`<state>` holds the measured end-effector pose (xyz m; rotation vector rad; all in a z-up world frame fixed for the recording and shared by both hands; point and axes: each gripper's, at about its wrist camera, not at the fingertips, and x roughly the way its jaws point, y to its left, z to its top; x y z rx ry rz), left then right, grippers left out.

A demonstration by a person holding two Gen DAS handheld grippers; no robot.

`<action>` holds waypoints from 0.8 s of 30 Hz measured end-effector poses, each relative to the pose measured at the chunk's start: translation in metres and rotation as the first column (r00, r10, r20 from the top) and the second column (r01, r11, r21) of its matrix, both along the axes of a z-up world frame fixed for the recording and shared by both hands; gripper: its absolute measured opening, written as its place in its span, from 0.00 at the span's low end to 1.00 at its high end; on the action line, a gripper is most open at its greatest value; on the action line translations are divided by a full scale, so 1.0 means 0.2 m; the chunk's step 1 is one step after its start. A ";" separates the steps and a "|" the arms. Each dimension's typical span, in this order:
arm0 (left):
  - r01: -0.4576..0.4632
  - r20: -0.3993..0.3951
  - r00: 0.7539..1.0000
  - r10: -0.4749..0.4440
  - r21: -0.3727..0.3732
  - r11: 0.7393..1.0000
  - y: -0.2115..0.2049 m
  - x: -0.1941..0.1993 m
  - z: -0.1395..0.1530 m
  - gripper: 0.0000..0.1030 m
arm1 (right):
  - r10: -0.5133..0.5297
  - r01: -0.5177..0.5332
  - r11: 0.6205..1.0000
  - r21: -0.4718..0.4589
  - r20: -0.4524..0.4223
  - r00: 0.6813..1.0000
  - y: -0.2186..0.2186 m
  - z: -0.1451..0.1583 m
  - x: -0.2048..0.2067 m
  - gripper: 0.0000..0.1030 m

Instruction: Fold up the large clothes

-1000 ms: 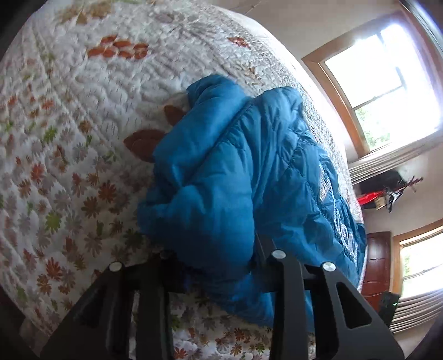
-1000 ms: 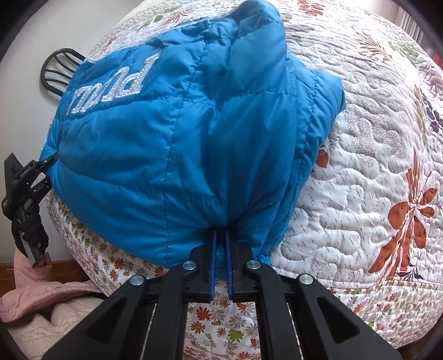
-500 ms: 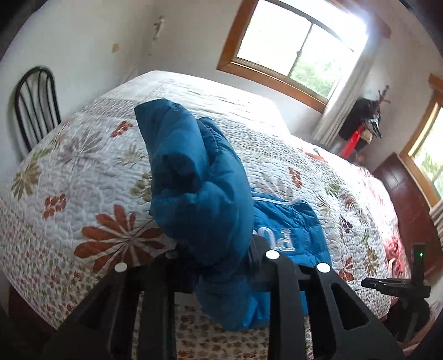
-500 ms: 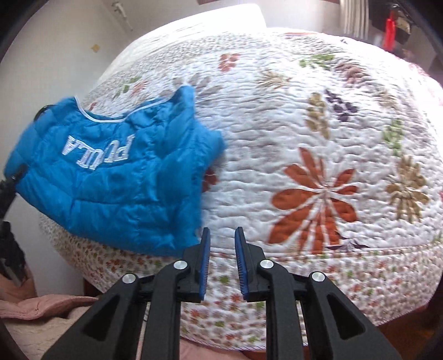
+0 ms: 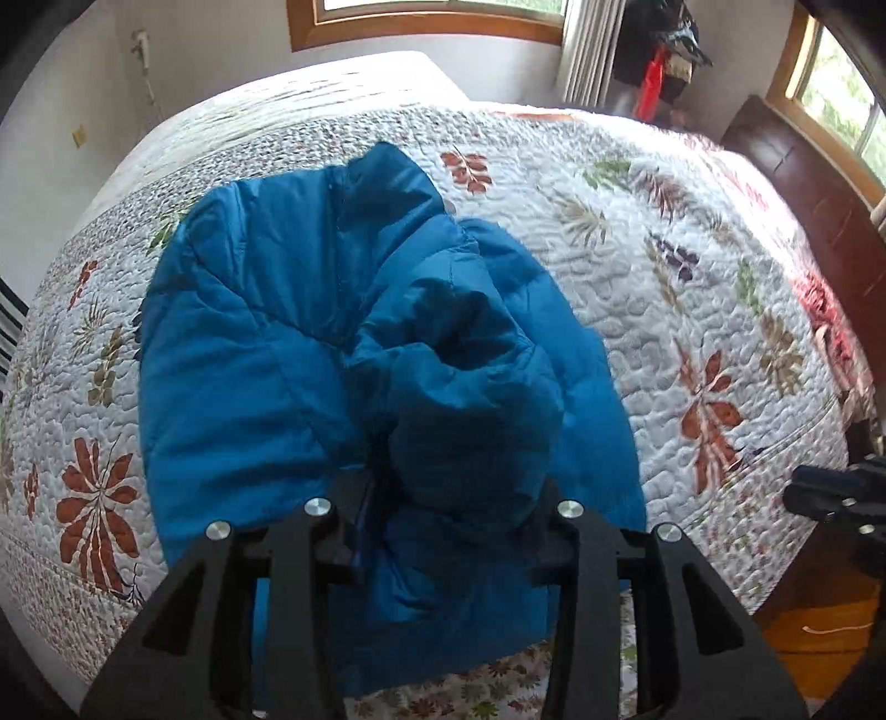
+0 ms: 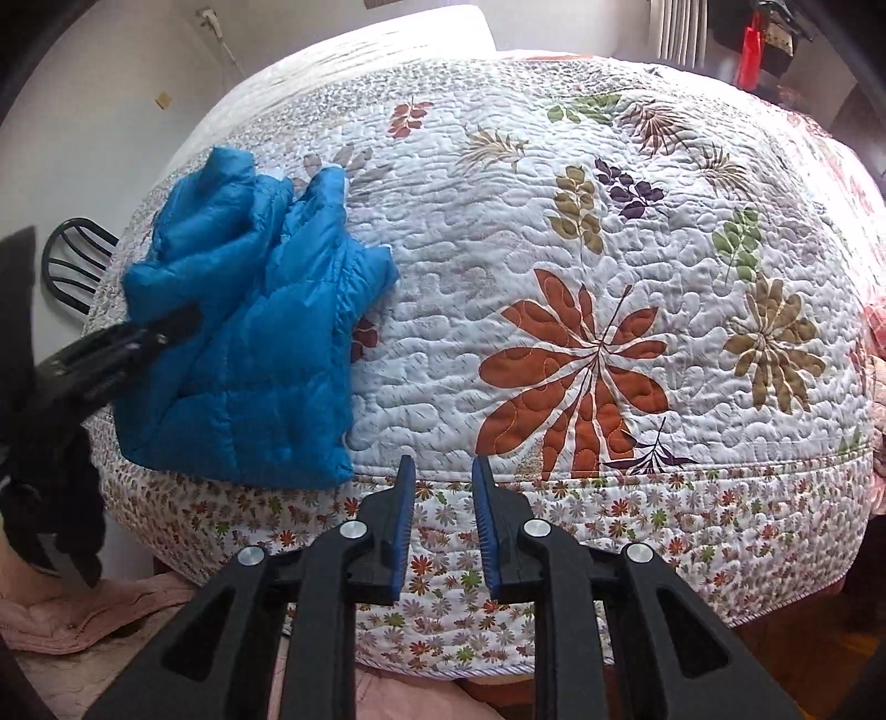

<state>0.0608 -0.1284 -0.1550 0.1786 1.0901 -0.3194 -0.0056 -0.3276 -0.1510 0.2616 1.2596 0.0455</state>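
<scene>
A blue puffer jacket (image 5: 266, 354) lies bunched on the bed's floral quilt (image 5: 637, 266) near the front edge. My left gripper (image 5: 454, 498) is shut on a thick fold of the jacket, which bulges between its jaws and hides the pads. In the right wrist view the jacket (image 6: 260, 343) sits at the left of the quilt (image 6: 554, 249), with the left gripper (image 6: 166, 327) reaching into it from the left. My right gripper (image 6: 441, 487) is open and empty, off the bed's front edge, to the right of the jacket.
A black chair (image 6: 72, 260) stands at the bed's left side. A pink garment (image 6: 83, 615) lies on the floor below the left corner. A dark wooden headboard (image 5: 803, 183) is on the right, with windows (image 5: 443, 11) behind. A black device (image 5: 841, 493) stands off the bed's right corner.
My right gripper has let go of the jacket, opened and drawn back off the bed edge. My left gripper has swung round with its fold of jacket, laying it over the rest.
</scene>
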 end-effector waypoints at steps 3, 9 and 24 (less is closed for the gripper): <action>0.016 0.000 1.000 -0.016 0.049 0.999 -0.05 0.00 -0.10 0.40 | 0.000 0.000 1.000 0.009 -0.015 1.000 0.00 -0.03 0.01 0.20; 0.016 -0.010 1.000 -0.016 0.033 0.999 -0.02 0.02 -0.17 0.40 | 0.011 -0.011 1.000 0.021 -0.023 1.000 0.03 -0.05 0.04 0.20; 0.038 -0.001 0.999 -0.038 -0.057 0.998 0.05 -0.10 0.17 0.56 | 0.073 -0.071 0.997 -0.034 0.057 0.996 0.20 0.19 0.05 0.47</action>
